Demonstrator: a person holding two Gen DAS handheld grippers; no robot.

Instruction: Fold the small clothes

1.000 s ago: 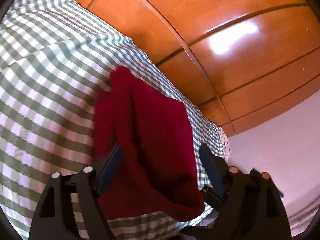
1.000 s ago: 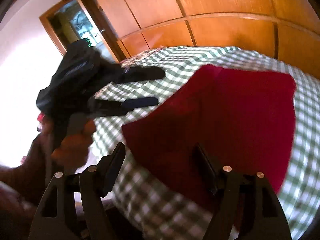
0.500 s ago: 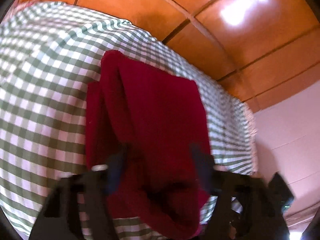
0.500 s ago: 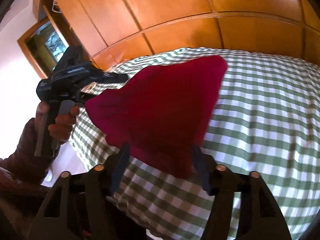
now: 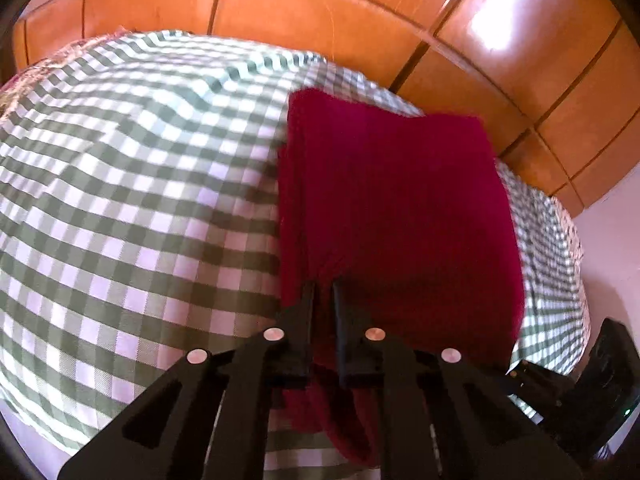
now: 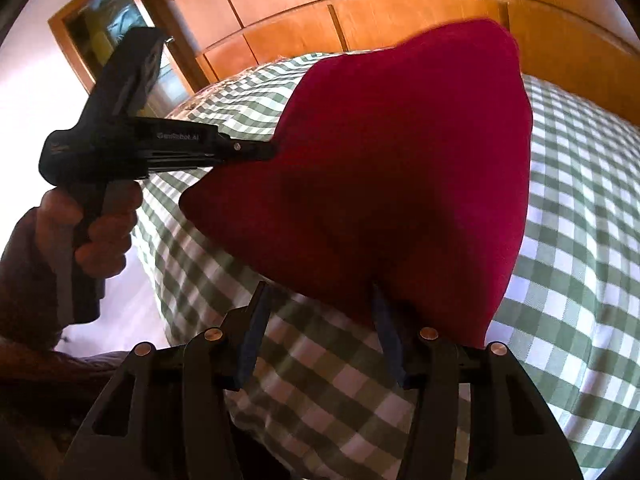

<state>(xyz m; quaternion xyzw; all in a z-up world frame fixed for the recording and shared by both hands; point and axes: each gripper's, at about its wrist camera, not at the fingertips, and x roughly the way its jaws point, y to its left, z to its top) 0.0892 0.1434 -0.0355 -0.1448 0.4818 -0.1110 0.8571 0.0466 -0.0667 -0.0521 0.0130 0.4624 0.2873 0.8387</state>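
Observation:
A dark red garment [image 5: 392,208] lies folded on a green-and-white checked bed cover [image 5: 132,200]. My left gripper [image 5: 323,292] is shut on the garment's near edge. In the right wrist view the same left gripper [image 6: 264,151] pinches the left corner of the red garment [image 6: 392,168], which is lifted there. My right gripper [image 6: 318,300] is open, its jaws wide apart around the garment's lower edge; the right finger [image 6: 386,328] touches the cloth.
Orange wooden wardrobe panels [image 5: 320,12] stand behind the bed. The bed's edge [image 6: 188,320] falls off at the left in the right wrist view. A doorway with a glass panel [image 6: 108,28] is at far left. The right gripper's body [image 5: 580,380] shows at the lower right.
My left gripper has closed on the garment's edge; it was open before. The right gripper has moved in closer under the garment's lower edge and stays open.

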